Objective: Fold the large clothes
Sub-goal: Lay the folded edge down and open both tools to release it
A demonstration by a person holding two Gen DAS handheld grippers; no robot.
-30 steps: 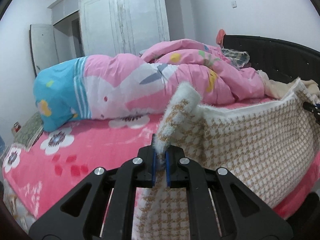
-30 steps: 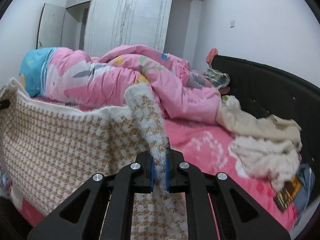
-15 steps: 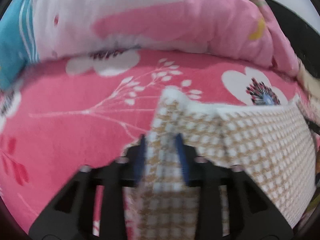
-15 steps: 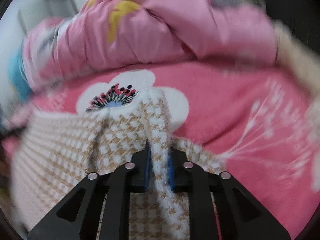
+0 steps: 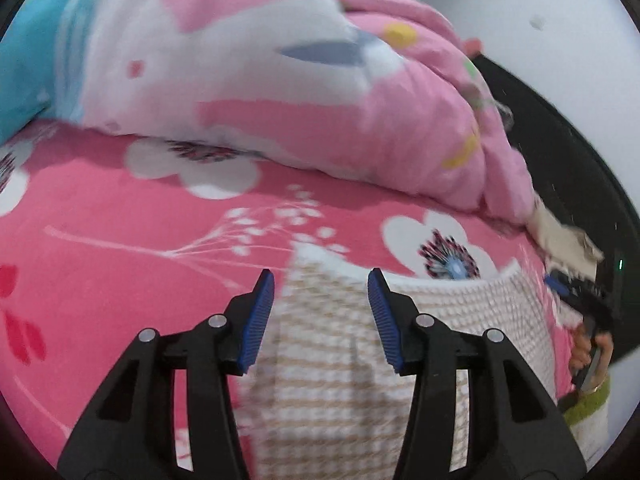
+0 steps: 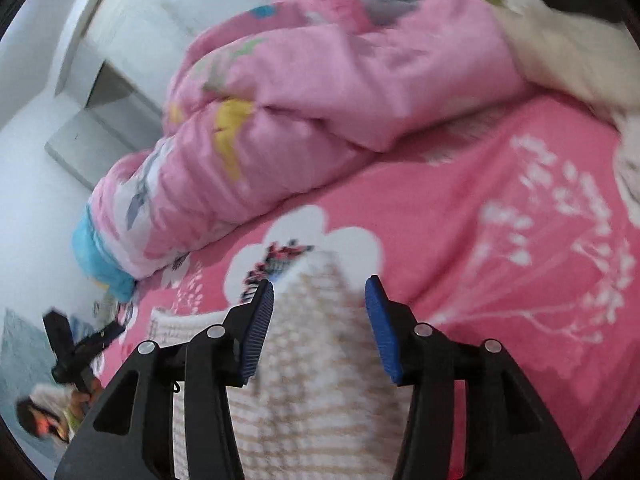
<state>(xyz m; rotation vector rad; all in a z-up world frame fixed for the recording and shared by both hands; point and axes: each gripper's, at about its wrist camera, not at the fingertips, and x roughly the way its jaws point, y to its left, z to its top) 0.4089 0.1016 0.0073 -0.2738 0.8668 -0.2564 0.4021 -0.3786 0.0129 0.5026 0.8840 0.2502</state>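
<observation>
The left gripper [image 5: 321, 280] is seen with its jaws apart and opening; a corner of the garment [image 5: 332, 344] lies between them, untouched by the blue pads [image 5: 256, 320]. The garment, a tan and white houndstooth knit with a fluffy white edge, is spread on the bed [image 5: 120, 216]. Its far edge is seen running to the right, toward the right gripper [image 5: 568, 286], which is held in a hand [image 5: 588, 346] at the frame's edge.

In the right wrist view the right gripper [image 6: 319, 280] is likewise shown with jaws apart and opening. The garment's other corner [image 6: 316, 344] stands up between them in a loose peak, and no pad is seen pressing on it. At far left the left gripper [image 6: 80, 348] is seen, small and blurred.

Beyond the garment, the bed's pink sheet with white flowers is seen. Farther back a pink quilt [image 5: 280, 92] is heaped across the bed, blue at one end. A cream cloth [image 6: 568, 52] lies beside the quilt. A white wardrobe [image 6: 132, 20] stands behind.
</observation>
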